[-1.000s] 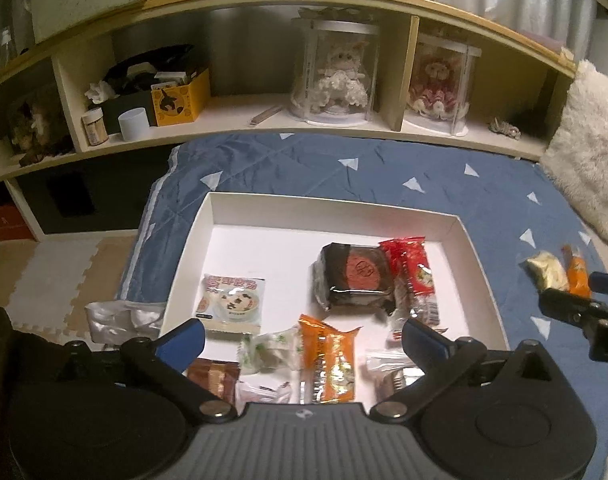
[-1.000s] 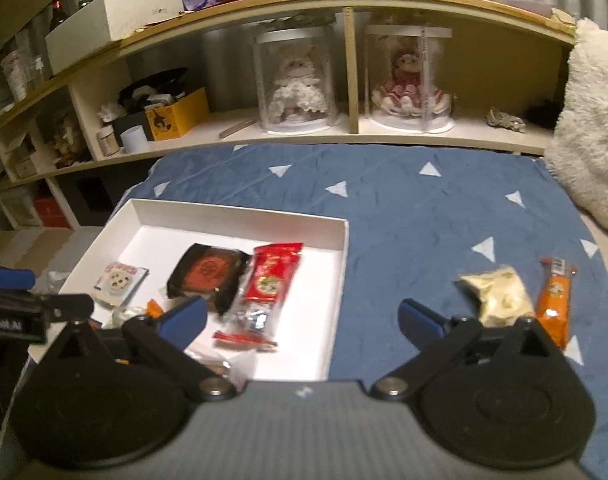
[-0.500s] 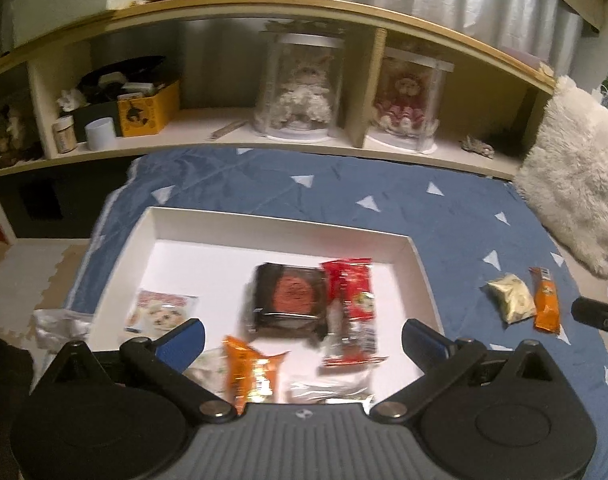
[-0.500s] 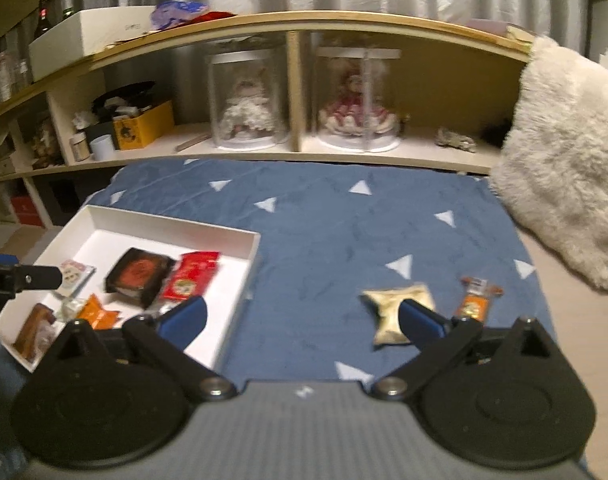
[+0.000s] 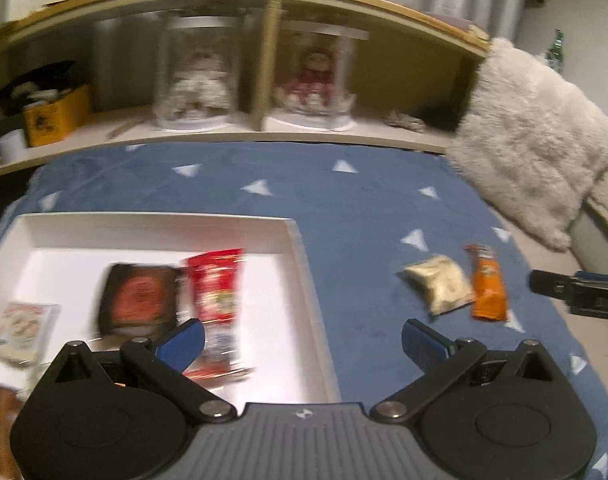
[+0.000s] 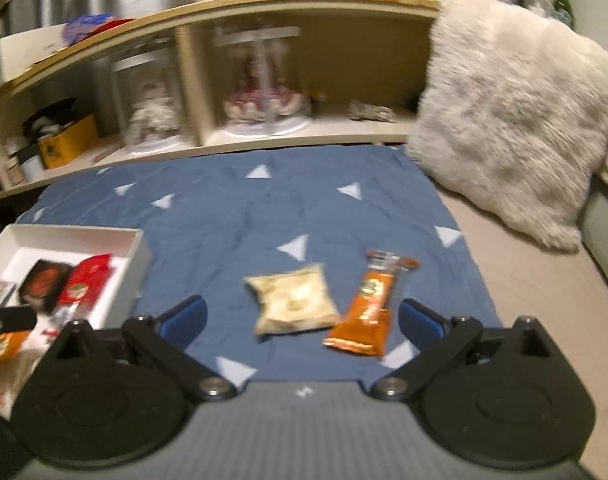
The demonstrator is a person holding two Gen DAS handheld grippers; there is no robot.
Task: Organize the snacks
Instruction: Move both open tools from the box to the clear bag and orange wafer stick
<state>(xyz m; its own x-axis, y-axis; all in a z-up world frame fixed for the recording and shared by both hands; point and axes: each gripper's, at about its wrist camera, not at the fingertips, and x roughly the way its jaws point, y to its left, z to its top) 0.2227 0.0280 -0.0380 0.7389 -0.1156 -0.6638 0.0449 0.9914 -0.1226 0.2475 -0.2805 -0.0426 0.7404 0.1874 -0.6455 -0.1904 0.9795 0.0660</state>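
Note:
A white tray (image 5: 292, 236) on the blue blanket holds a dark brown packet (image 5: 138, 298), a red packet (image 5: 216, 288) and several other snacks. A pale yellow packet (image 6: 292, 304) and an orange packet (image 6: 370, 308) lie loose on the blanket, right of the tray. My right gripper (image 6: 300, 318) is open just in front of these two, holding nothing. My left gripper (image 5: 304, 338) is open over the tray's right edge, also with nothing in it. The tray (image 6: 140, 248) sits at the left in the right wrist view. Both views are blurred by motion.
A curved wooden shelf (image 5: 264, 132) with two doll display cases (image 5: 196, 80) runs along the back. A fluffy cream pillow (image 6: 516, 112) lies at the right. Blue blanket (image 6: 240, 208) with white triangles stretches between tray and shelf. The right gripper's tip (image 5: 576, 294) shows at right.
Both grippers have swung to the right. The loose yellow and orange packets now lie centred before the right gripper, and the tray has slid to the left in both views.

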